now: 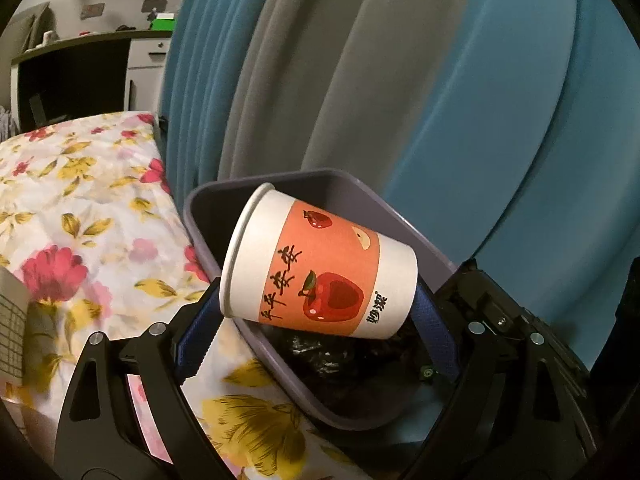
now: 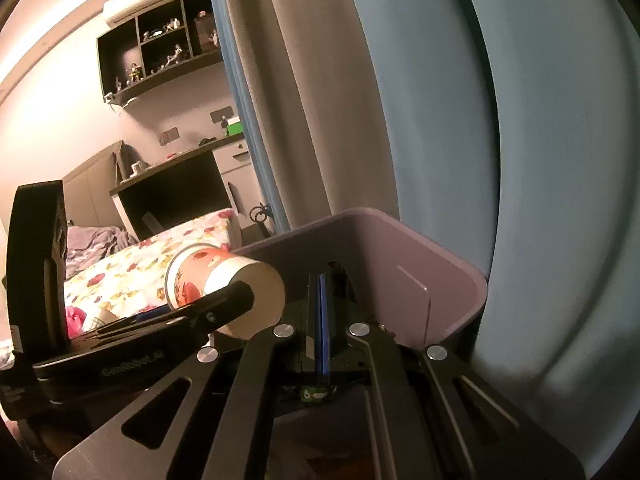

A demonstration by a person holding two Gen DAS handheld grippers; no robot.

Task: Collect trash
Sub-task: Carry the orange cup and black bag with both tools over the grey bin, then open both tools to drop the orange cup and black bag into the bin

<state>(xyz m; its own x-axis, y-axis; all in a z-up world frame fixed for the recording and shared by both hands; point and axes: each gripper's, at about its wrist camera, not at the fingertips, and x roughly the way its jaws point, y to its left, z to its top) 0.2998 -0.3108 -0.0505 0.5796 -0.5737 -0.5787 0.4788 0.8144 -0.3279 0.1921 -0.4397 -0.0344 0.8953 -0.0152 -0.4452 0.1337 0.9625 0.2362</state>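
nearest to us in the left wrist view is our left gripper (image 1: pixel 316 312), its two blue-padded fingers (image 1: pixel 196 332) spread wide, one on each side of a white paper cup with an orange band and red apples (image 1: pixel 320 272). the cup lies on its side across the gap, its open rim toward the left pad and its base toward the right one; we cannot tell whether the pads press it or merely flank it.

behind everything hang tall blue and grey pleated curtains (image 1: pixel 400 80). to the left spreads a bed with a white sheet printed with red flowers and yellow leaves (image 1: pixel 80 220). just beside the bed stands a grey-purple rectangular plastic bin (image 1: pixel 204 208) holding dark crumpled rubbish (image 1: pixel 320 360); the cup hangs over its open top.

in the right wrist view our right gripper (image 2: pixel 322 320) has its blue pads pressed together, near the bin's rim (image 2: pixel 360 216); what it pinches, if anything, is hidden. the cup (image 2: pixel 224 276) shows to its left, with a finger of the left gripper (image 2: pixel 232 298) against its base.
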